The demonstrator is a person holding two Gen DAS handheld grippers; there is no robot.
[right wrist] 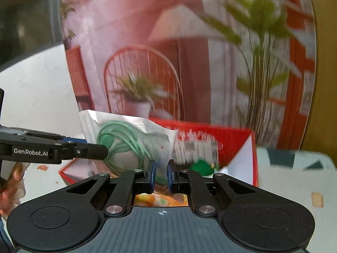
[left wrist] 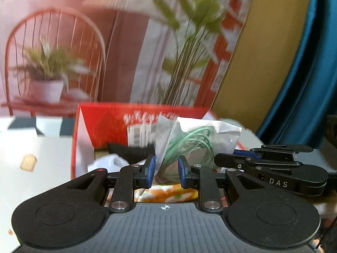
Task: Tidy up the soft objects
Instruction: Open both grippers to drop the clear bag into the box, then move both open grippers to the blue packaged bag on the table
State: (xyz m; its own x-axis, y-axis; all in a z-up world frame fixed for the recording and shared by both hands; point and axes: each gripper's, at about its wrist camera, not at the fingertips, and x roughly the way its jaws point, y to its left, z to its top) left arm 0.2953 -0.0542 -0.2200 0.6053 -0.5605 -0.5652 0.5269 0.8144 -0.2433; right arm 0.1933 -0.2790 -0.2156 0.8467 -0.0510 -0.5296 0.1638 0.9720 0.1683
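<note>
Both claws pinch one clear bag (right wrist: pixel 134 139): left claw (left wrist: pixel 166 171) and right claw (right wrist: pixel 161 176). It stands upright, green cord (right wrist: pixel 122 141) inside, above the red box (right wrist: pixel 236 145) holding clutter.

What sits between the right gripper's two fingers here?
In the right wrist view, the right gripper pinches a corner of the clear plastic bag holding a coiled green cable. The left gripper grips the bag's other side.

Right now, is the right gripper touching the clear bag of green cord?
Touching. The right wrist view shows the right gripper pinching the bag at its lower corner.
</note>
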